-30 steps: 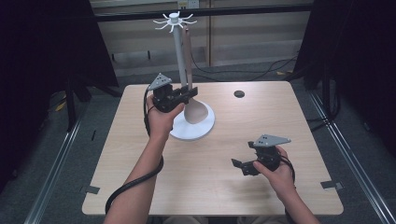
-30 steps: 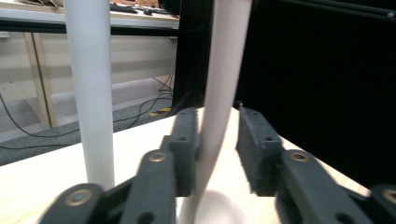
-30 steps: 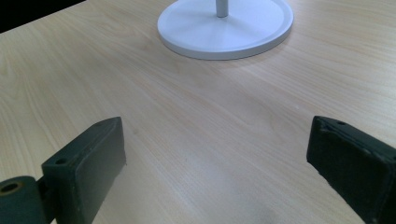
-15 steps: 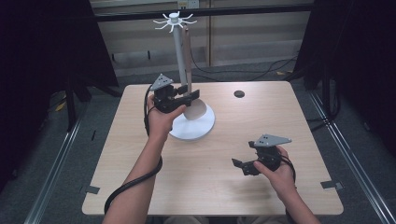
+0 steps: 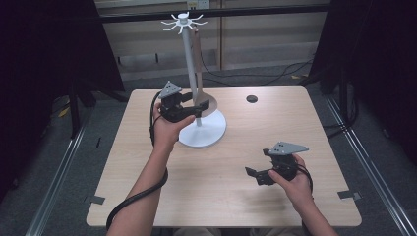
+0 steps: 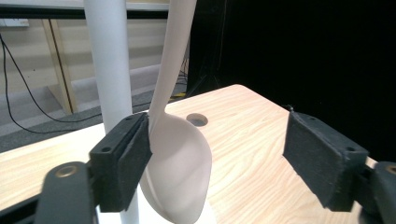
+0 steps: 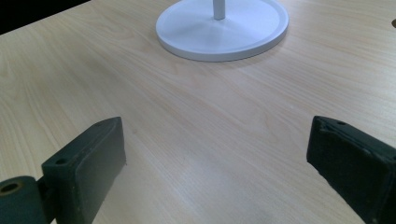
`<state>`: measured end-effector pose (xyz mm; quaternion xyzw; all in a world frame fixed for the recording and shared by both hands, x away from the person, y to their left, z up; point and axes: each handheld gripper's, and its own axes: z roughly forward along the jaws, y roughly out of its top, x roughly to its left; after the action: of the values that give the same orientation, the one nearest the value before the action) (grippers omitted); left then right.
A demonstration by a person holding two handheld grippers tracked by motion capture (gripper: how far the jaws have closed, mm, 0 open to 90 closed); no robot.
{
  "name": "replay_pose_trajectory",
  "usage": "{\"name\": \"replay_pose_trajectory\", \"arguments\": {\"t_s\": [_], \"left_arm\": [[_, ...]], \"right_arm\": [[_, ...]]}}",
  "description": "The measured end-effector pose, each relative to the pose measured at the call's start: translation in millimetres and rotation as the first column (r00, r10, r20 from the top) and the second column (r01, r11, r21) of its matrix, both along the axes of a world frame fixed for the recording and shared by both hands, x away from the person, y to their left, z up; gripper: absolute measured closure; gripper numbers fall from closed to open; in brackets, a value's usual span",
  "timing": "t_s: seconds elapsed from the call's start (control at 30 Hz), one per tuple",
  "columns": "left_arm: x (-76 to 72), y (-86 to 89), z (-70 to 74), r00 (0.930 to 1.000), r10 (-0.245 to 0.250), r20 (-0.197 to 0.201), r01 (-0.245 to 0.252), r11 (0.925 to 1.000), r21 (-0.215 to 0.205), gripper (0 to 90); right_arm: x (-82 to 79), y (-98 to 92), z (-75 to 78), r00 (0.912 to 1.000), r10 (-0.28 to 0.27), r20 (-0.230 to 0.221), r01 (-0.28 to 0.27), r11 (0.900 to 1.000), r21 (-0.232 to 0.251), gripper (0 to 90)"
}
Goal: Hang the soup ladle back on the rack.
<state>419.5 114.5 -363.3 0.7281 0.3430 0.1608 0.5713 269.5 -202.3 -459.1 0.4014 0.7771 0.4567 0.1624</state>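
A person sits at a wooden table [image 5: 147, 187], holding a black two-jaw gripper in each hand. Toward the far side of the table stands a white rack [image 5: 189, 64]: a round base, a thin upright pole and small hooks at the top. A pale spoon [image 5: 197, 64] hangs from the hooks beside the pole, bowl down, its bowl low near the base.

The left gripper [image 5: 195, 109] is held at the foot of the pole, level with the spoon's bowl. Its jaws have just been opening and now stand wide. In the left gripper view the spoon [image 6: 180, 168] hangs between them, its bowl resting against the left pad, while the right pad is well apart from it. The pole [image 6: 112, 70] rises just behind the left jaw.

The right gripper [image 5: 255, 175] rests low over the near right part of the table, well apart from the rack. Its jaws are wide with nothing between them; its view looks across bare wood to the rack's base [image 7: 223, 29].
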Motion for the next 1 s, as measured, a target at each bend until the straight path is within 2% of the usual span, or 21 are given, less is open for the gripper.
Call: {"name": "replay_pose_trajectory", "arguments": {"t_s": [0.2,0.43,0.8,0.9,1.0], "left_arm": [[-6.1,7.0,-3.0,1.0000,-0.001,-0.002,0.001,0.9993,0.037,12.9],[-17.3,12.1,-13.1,0.9999,-0.004,-0.011,0.005,0.9966,0.082,9.3],[-35.7,19.2,-38.2,0.9998,-0.007,-0.021,0.009,0.9962,0.087,6.8],[-41.1,21.5,-44.2,0.9998,-0.013,-0.017,0.015,0.9942,0.106,6.2],[-47.2,24.5,-51.4,0.9997,-0.012,-0.023,0.014,0.9952,0.096,6.0]], "right_arm": [[-0.1,0.3,0.5,1.0000,0.001,0.003,-0.001,1.000,-0.003,4.2],[-0.9,-0.1,0.6,1.0000,-0.006,0.001,0.006,1.000,0.000,4.2],[-1.9,0.1,-0.3,1.0000,-0.002,0.000,0.002,1.000,-0.010,4.2],[-1.9,-0.4,-0.6,1.0000,-0.002,0.000,0.002,1.000,-0.011,4.2],[-2.2,-0.4,-1.1,1.0000,-0.004,-0.001,0.004,1.000,-0.010,4.2]]}}
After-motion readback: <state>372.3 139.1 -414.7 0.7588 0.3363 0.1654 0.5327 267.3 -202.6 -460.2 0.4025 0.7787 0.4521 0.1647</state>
